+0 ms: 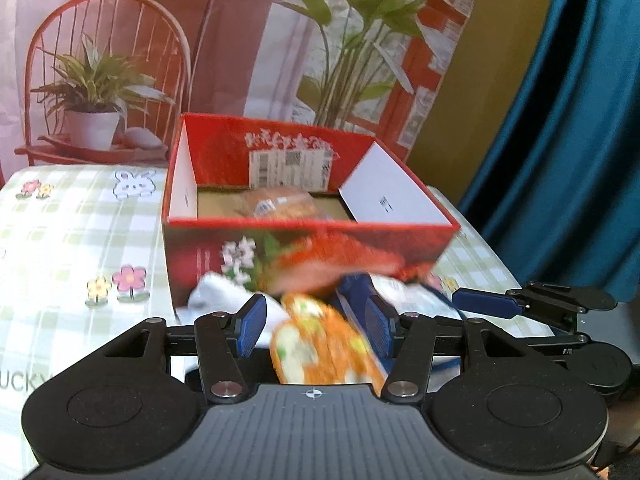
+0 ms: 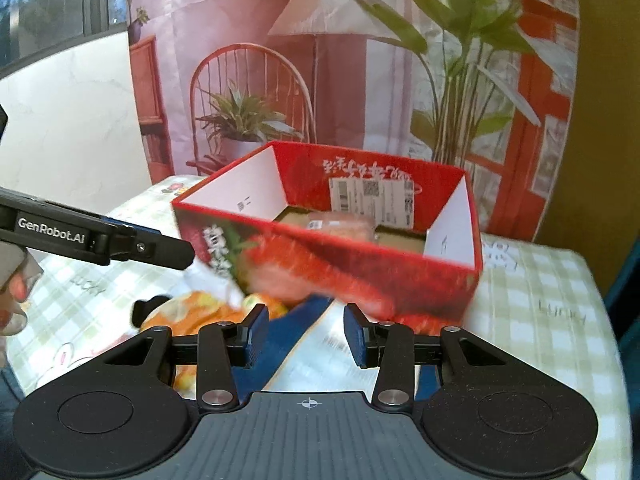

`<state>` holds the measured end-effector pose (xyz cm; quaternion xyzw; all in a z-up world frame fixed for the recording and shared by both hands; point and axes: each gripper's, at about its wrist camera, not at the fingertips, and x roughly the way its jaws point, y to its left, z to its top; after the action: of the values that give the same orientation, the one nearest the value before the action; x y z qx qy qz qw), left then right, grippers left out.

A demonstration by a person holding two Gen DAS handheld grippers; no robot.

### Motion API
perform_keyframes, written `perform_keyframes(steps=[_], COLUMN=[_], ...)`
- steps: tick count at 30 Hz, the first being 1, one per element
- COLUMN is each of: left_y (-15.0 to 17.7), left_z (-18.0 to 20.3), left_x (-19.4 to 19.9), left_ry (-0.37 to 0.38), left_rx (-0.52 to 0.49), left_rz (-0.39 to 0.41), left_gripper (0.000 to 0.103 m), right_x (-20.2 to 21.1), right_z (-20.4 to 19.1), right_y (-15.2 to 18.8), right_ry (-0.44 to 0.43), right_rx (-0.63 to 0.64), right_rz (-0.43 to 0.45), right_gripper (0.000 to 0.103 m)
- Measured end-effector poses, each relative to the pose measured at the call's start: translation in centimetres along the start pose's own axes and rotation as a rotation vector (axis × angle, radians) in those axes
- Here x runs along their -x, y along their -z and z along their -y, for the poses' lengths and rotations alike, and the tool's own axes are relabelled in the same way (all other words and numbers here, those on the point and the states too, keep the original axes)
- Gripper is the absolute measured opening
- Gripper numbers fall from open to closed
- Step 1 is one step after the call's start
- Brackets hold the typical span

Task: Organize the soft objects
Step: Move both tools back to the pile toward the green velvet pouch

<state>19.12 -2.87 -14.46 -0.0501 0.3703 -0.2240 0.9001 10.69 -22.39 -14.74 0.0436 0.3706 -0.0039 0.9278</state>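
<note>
Two handheld black grippers, blue finger pads

Left gripper [image 1: 314, 326]: black linkage arms, silver pivot screws, ribbed grey base with crosshair mark, two round black discs, ribbed blue pads [image 1: 252, 326]. Right gripper [image 2: 306, 334]: same build, darker blue pads [image 2: 356, 334]. White "GenRobot.AI" lettering on the left gripper's side in the right wrist view.

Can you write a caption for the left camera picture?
Left gripper carries an orange packet toward the red box on the checked tablecloth.
</note>
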Motion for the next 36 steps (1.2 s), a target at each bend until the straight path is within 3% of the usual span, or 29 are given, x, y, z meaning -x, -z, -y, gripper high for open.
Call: perform_keyframes(steps=[10, 17, 19, 21, 24, 27, 31, 36], left_y=[6.0, 9.3, 9.6, 10.0, 10.2, 10.6, 11.1, 11.4], left_z=[-0.6, -1.0, -1.2, -1.2, -1.0, -0.6, -0.7, -0.9], left_x=[2.5, 2.9, 3.2, 3.8, 4.0, 3.8, 3.5, 3.5], left_ry=[0.006, -0.081, -0.091, -0.087, -0.056, -0.058, -0.087, -0.111], left_rx=[0.033, 0.05, 0.06, 0.046, 0.043, 0.031, 0.022, 0.016], left_rz=[-0.056, -0.04, -0.026, 0.005, 0.006, -0.017, -0.043, -0.055], left_gripper=[0.057, 0.061, 0.066, 0.071, 0.071, 0.071, 0.072, 0.094], right_x=[3.5, 3.2, 3.1, 3.1, 2.9, 2.6, 2.6, 2.3], right_z=[-3.7, -5.4, -5.6, -5.9, -6.3, -6.3, -6.3, -6.5], right_y=[5.7, 8.9, 9.4, 9.8, 10.5, 10.8, 11.2, 11.5], right_ry=[-0.045, -0.06, -0.062, -0.051, -0.021, -0.018, 0.0, 0.017], right_rx=[-0.005, -0.004, -0.009, -0.013, -0.007, -0.03, -0.039, -0.043], right_rz=[0.008, -0.055, -0.058, -0.066, -0.072, -0.082, -0.076, -0.081], right_gripper=[0.039, 0.04, 0.049, 0.068, 0.088, 0.1, 0.103, 0.103])
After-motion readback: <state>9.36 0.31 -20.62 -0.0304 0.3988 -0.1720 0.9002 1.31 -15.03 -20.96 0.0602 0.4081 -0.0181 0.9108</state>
